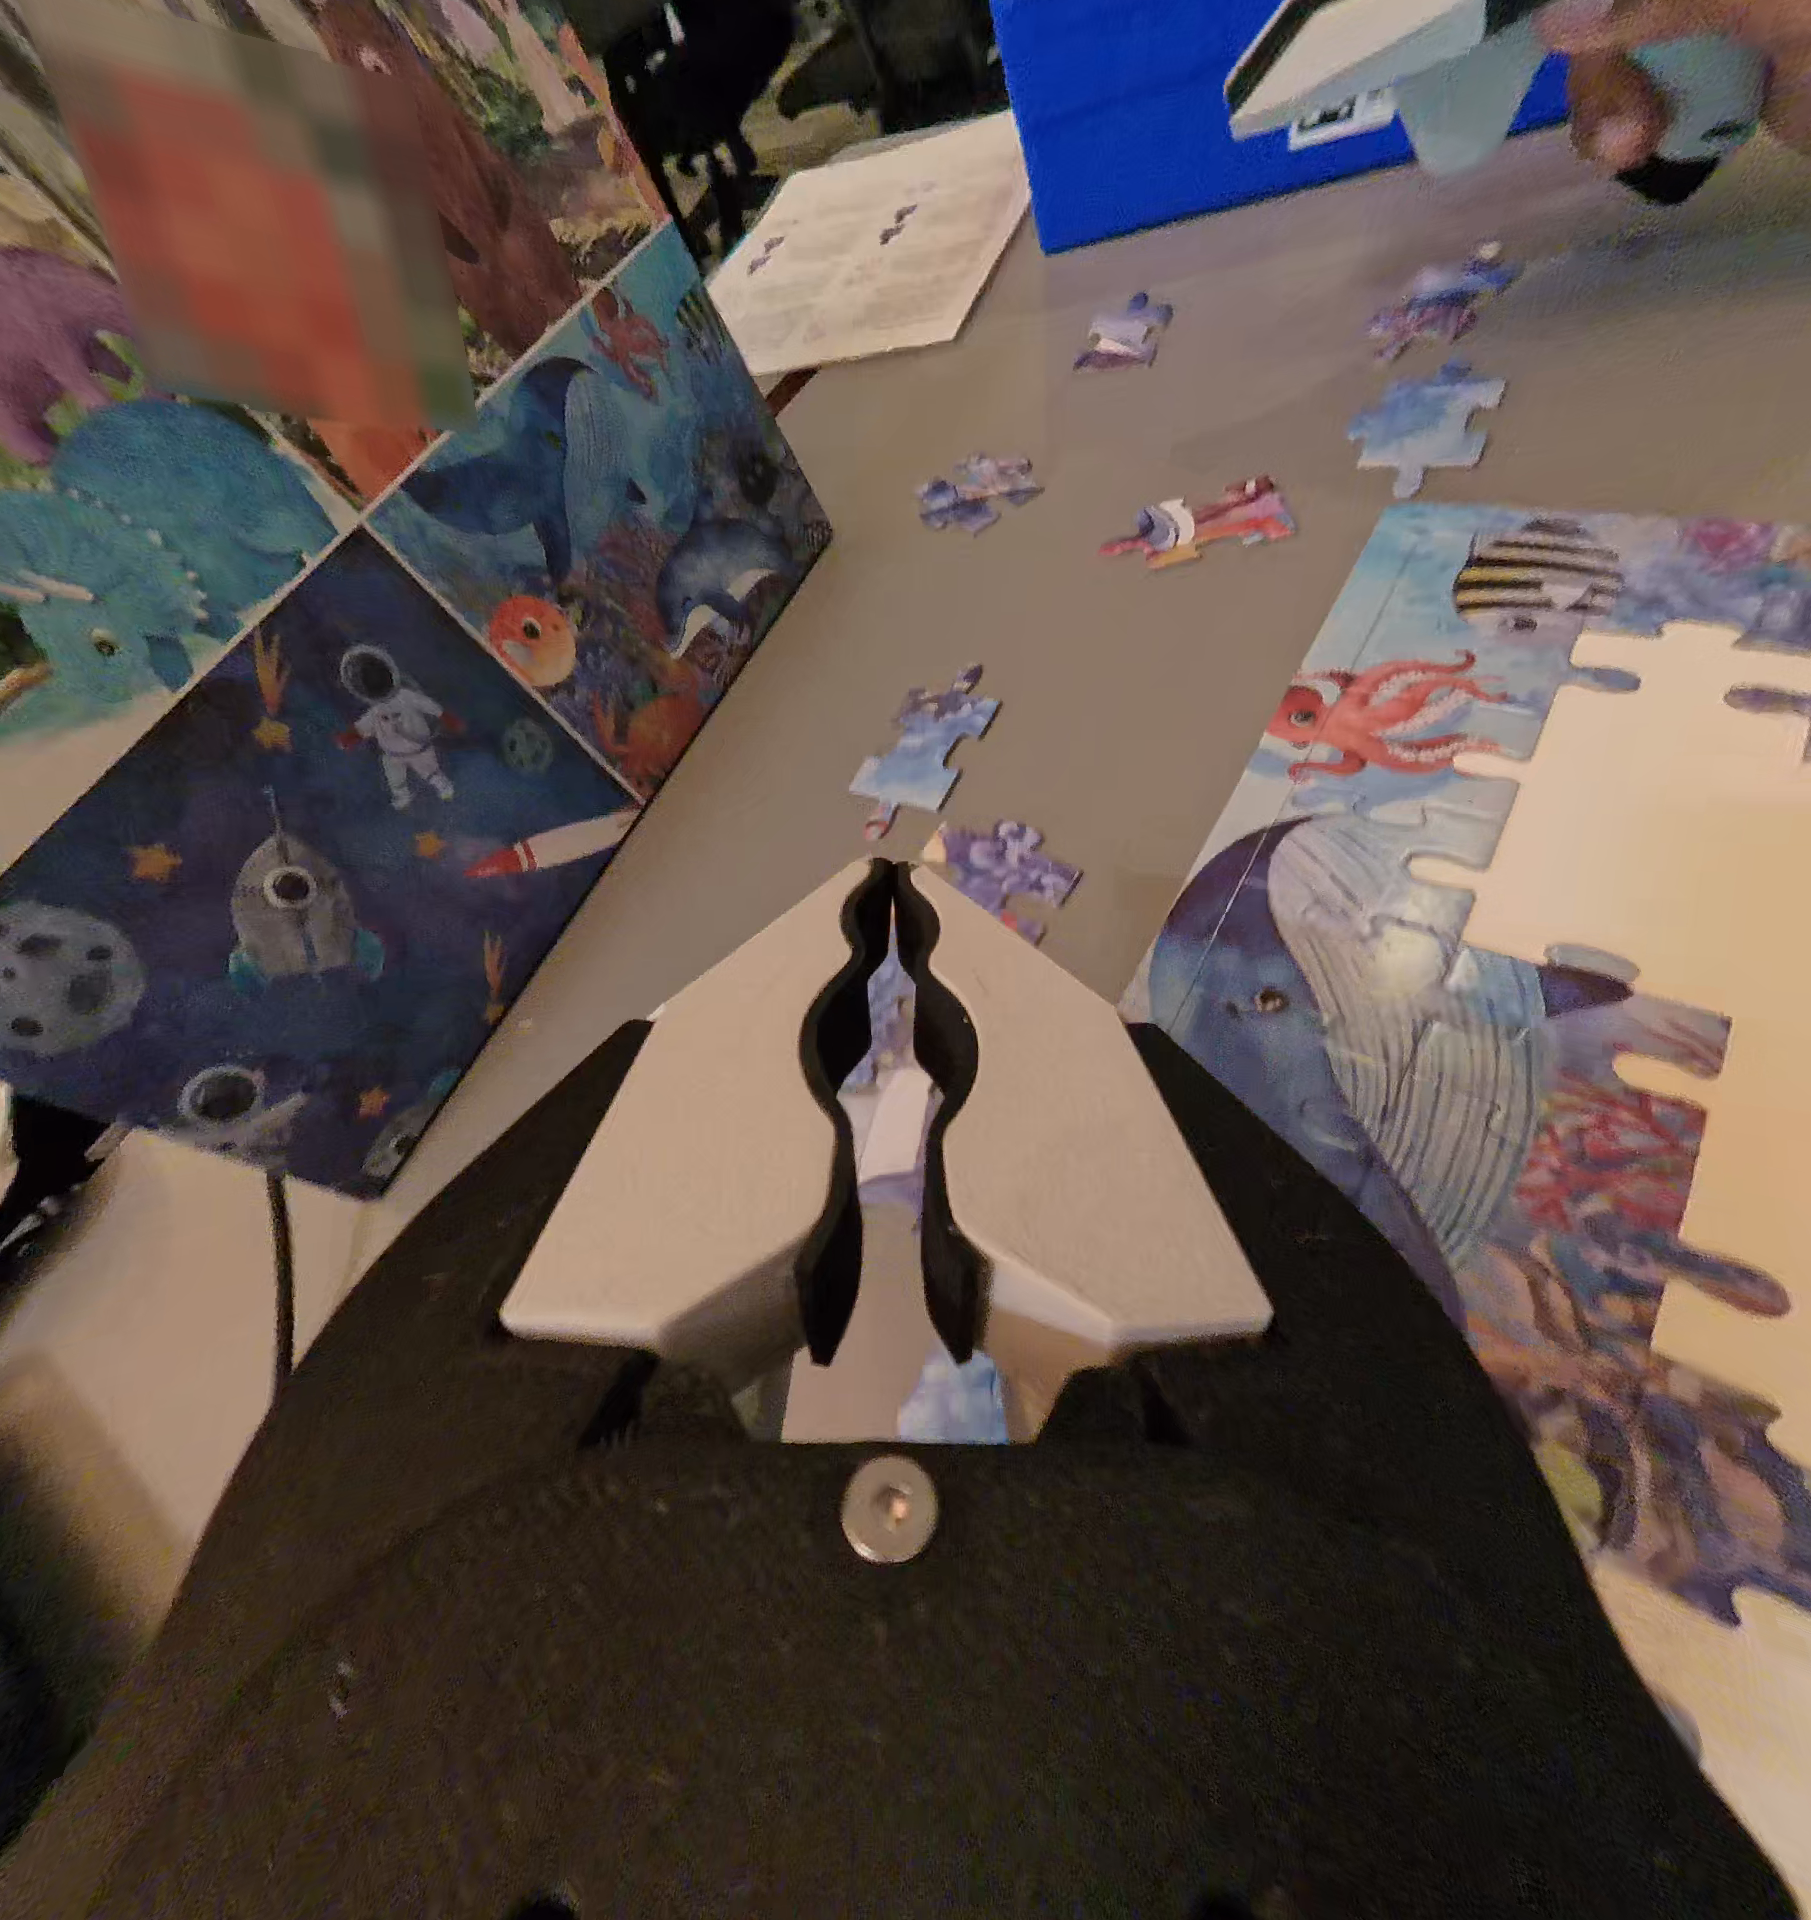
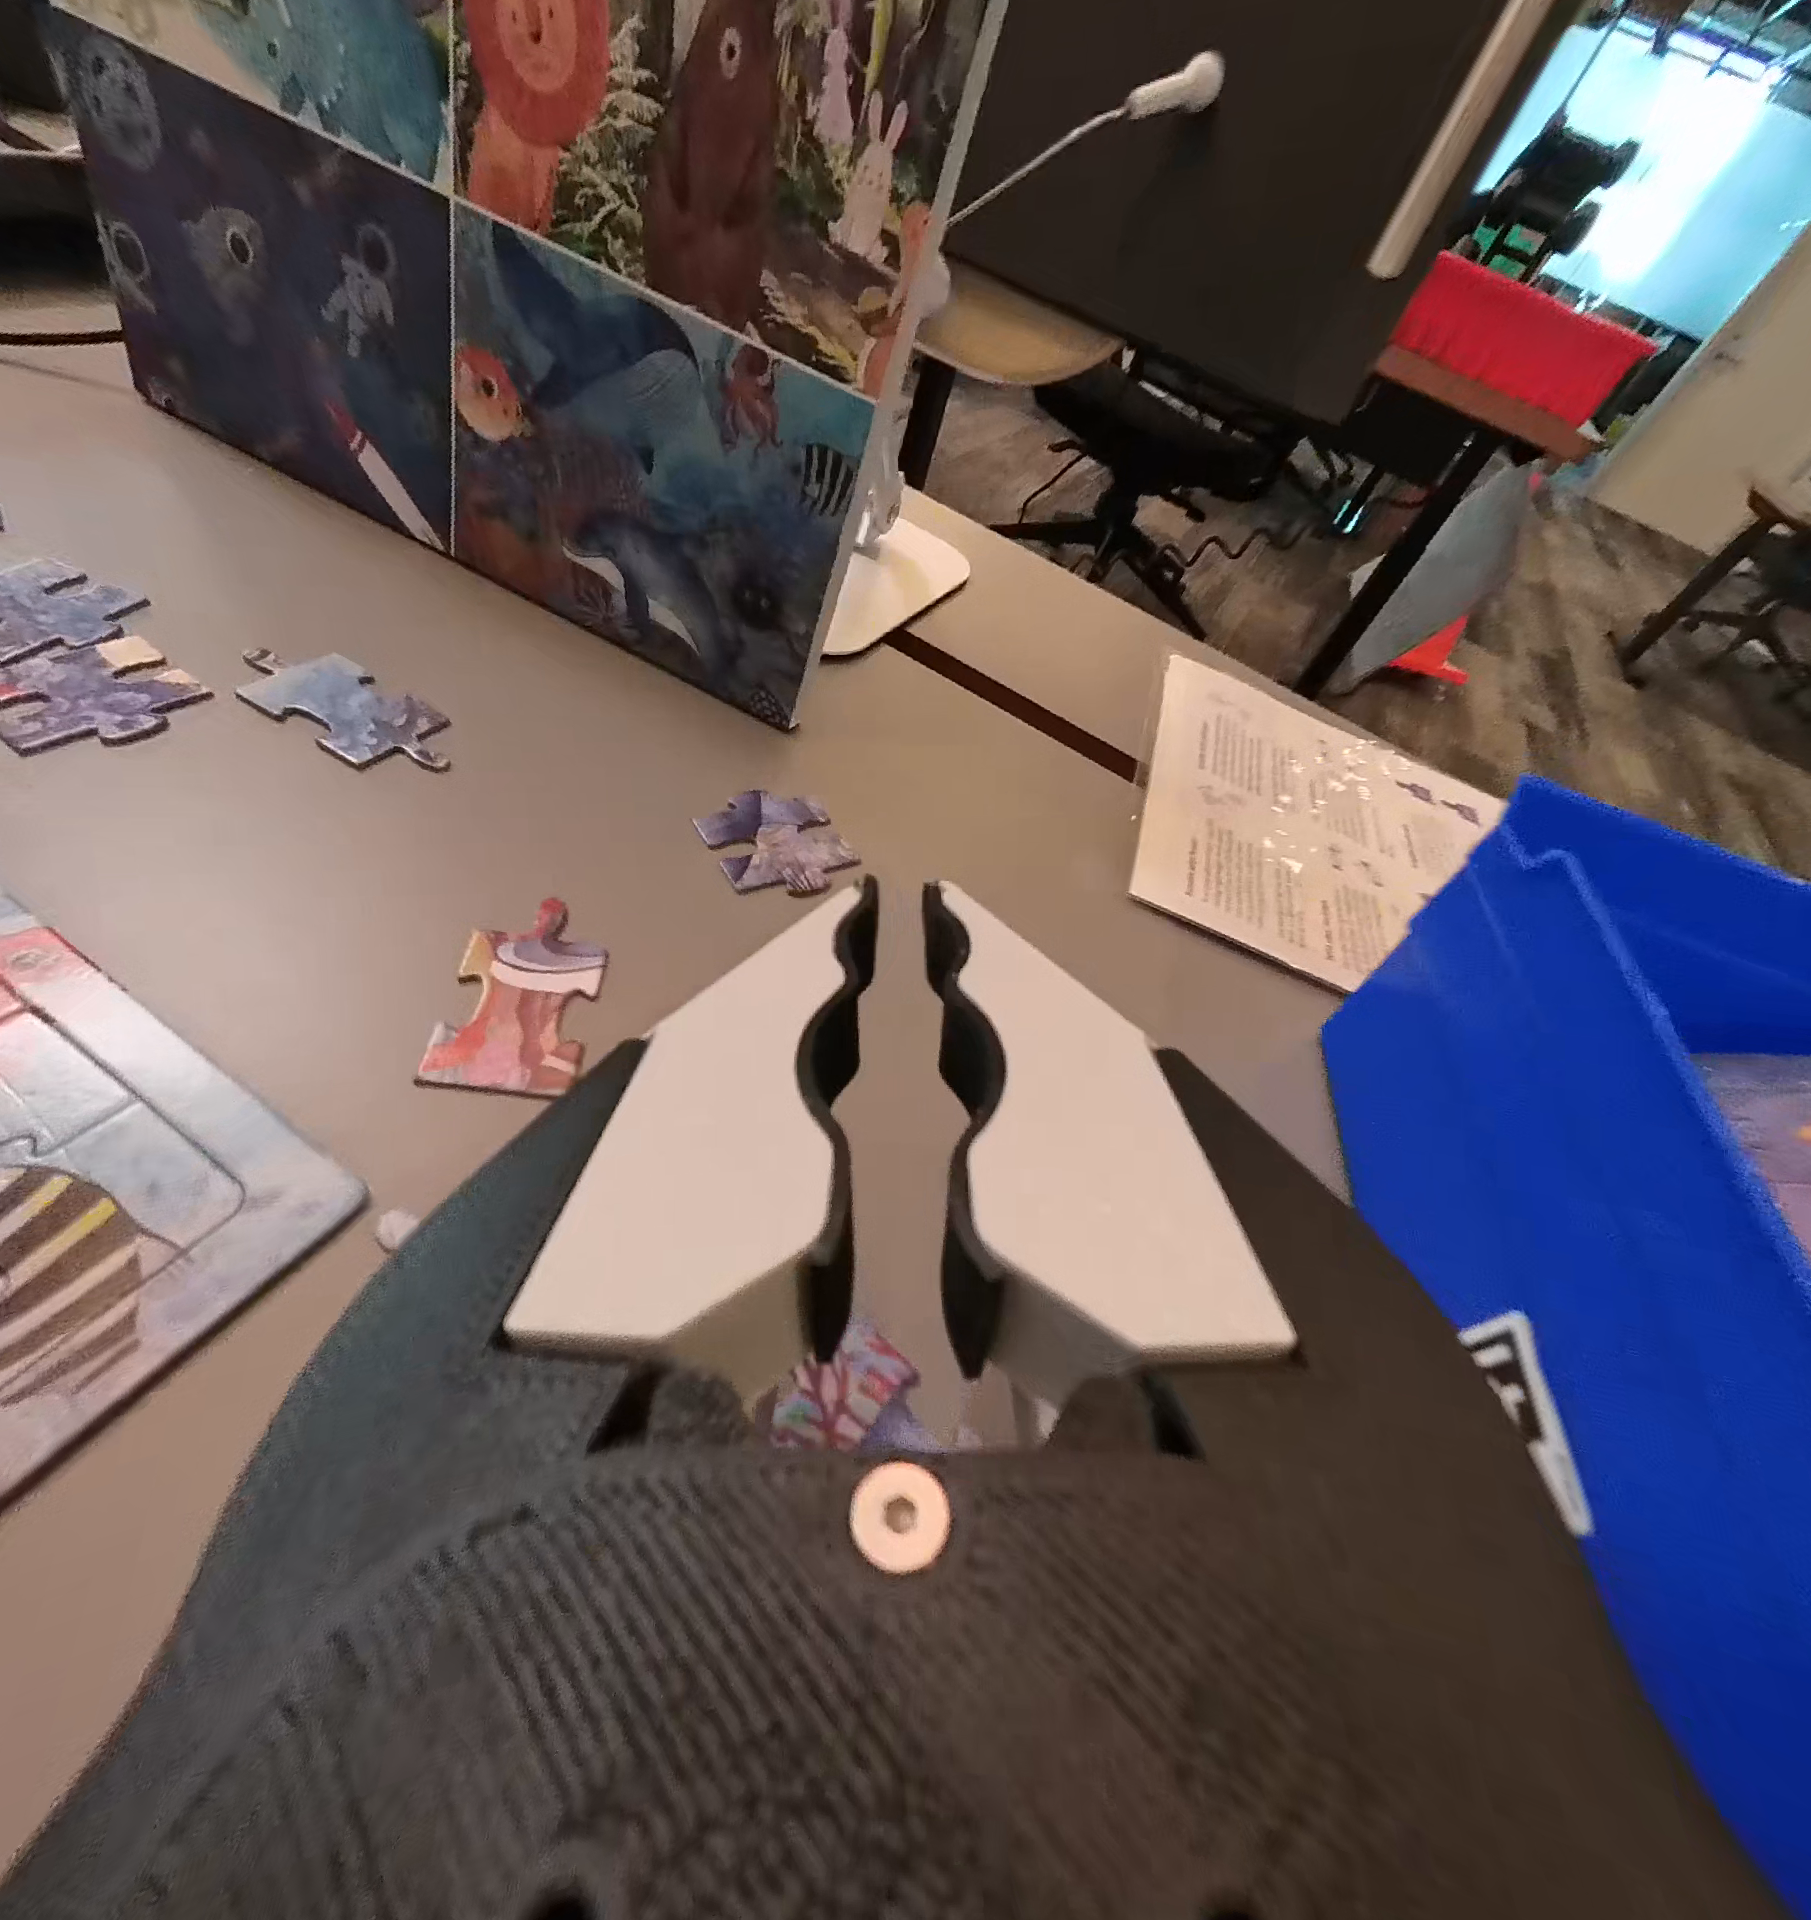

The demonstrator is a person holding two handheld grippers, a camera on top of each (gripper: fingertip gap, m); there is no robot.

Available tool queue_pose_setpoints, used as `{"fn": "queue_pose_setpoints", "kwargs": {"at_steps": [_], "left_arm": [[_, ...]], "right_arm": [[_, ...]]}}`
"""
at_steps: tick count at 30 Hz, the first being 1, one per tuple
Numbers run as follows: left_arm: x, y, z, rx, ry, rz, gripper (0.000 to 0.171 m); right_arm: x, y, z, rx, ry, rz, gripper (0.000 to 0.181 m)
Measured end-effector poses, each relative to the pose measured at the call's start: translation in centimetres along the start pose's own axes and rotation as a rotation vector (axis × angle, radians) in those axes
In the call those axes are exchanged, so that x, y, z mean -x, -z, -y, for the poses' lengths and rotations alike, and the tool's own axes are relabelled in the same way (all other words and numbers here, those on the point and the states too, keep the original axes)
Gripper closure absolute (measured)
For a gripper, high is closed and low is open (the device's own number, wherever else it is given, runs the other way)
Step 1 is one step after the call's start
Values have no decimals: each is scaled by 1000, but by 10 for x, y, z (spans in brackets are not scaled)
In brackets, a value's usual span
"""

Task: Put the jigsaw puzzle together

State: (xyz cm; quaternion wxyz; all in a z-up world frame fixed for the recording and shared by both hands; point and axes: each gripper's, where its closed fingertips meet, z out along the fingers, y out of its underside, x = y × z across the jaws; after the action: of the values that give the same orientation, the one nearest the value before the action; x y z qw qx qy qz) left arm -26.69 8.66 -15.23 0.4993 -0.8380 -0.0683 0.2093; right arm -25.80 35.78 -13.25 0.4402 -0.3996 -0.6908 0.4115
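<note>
1. Jigsaw puzzle (image 1: 1400,1039), partly done, is laid flat on the grey table (image 1: 1140,644). Its left border with a whale, a red octopus and a striped fish is joined up, while a big pale gap is left in the middle. In the right wrist view only its corner with the striped fish (image 2: 101,1226) is seen, at the left edge.
2. Picture box (image 1: 381,727), stood upright at the far left of the table, is printed with space, sea and dinosaur scenes.
3. Blue bin (image 2: 1566,1195) is parked at the right of the table, with a printed sheet (image 2: 1285,831) lying just beside it.
4. Left gripper (image 1: 888,868) is held low over the table between the box and the puzzle, fingertips pressed together and nothing seen pinched in them.
5. Right gripper (image 2: 901,894) is held above the table beside the bin, jaws a small gap apart, nothing in them.
6. Loose pieces are scattered on the table: a pale blue piece (image 1: 927,748) and a purple piece (image 1: 1015,873) just ahead of the left fingertips, a pink piece (image 2: 516,1008) and a purple pair (image 2: 776,842) near the right ones.
</note>
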Motion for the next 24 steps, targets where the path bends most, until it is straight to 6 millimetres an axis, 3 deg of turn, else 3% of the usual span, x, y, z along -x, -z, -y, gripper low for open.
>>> {"fn": "queue_pose_setpoints", "kwargs": {"at_steps": [6,10,18,24], "left_arm": [[10,7,-10,7,42,4,171],[31,12,-17,-8,123,65,171],[65,32,-22,-90,276,136,171],[64,30,-24,-109,337,101,171]], "right_arm": [[19,-27,-25,139,6,43,173],[27,-40,-45,278,-17,119,179],[21,-64,-46,312,-86,215,181],[26,-54,-47,299,21,168,168]]}}
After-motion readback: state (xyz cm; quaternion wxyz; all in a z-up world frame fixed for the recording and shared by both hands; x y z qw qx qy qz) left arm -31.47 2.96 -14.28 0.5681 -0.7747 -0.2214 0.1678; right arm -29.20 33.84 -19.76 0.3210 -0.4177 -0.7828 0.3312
